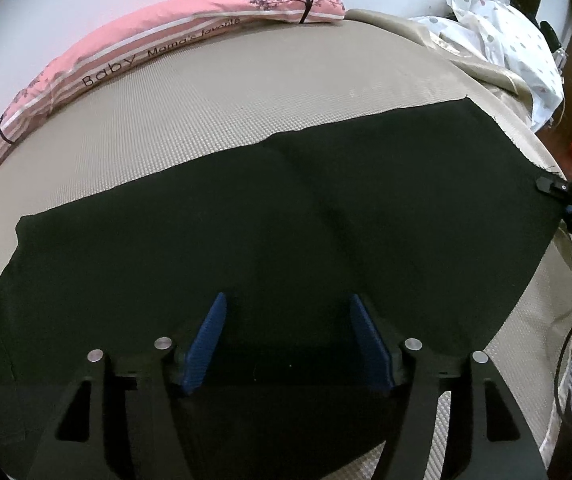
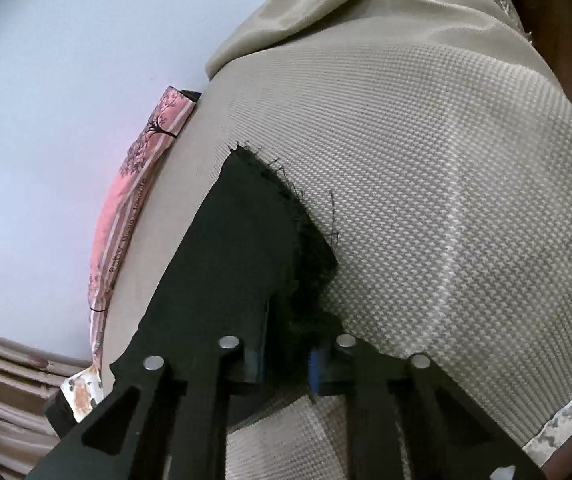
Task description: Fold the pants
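The black pants [image 1: 286, 220] lie spread flat across a beige textured mattress [image 1: 214, 92]. My left gripper [image 1: 287, 312] is open, its blue pads [image 1: 208, 344] wide apart just over the near part of the pants. My right gripper [image 2: 286, 356] is shut on the frayed end [image 2: 309, 272] of the pants [image 2: 238, 248], pinching bunched cloth between its blue pads [image 2: 314, 368]. The right gripper also shows in the left wrist view [image 1: 565, 192], at the far right corner of the pants.
A pink pillow [image 1: 158, 48] printed "Baby" lies along the far edge by the white wall. A spotted white cloth [image 1: 517, 36] and a shiny beige sheet [image 2: 365, 12] are heaped at the right end. The mattress edge [image 1: 557, 320] drops off on the right.
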